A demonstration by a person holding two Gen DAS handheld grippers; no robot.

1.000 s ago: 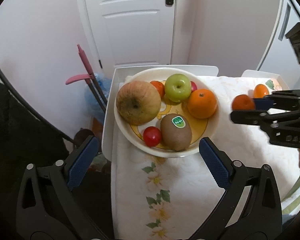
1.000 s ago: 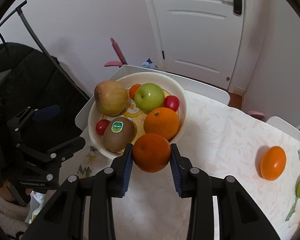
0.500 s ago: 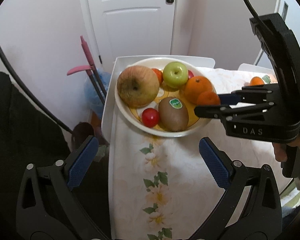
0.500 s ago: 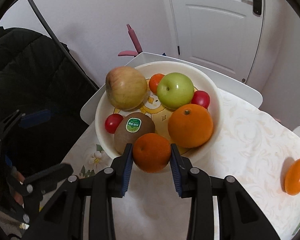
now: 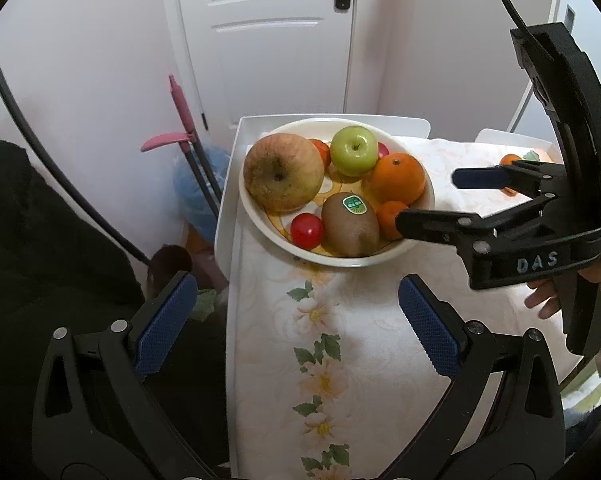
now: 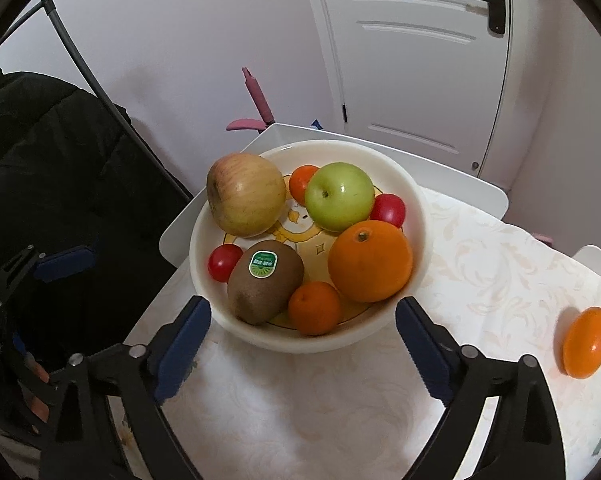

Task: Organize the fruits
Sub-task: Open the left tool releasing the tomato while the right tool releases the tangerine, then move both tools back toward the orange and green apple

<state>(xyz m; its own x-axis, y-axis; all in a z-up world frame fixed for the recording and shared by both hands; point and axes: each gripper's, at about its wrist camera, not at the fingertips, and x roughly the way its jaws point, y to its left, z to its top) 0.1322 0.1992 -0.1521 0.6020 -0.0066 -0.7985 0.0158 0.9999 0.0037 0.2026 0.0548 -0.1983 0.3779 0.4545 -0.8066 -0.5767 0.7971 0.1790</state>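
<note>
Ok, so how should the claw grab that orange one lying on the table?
Grip the loose tangerine across its narrow middle, coming straight down from above. It lies apart from the bowl on the cloth, with bare cloth all round it, so the open right claw could probably drop a finger on each side.
</note>
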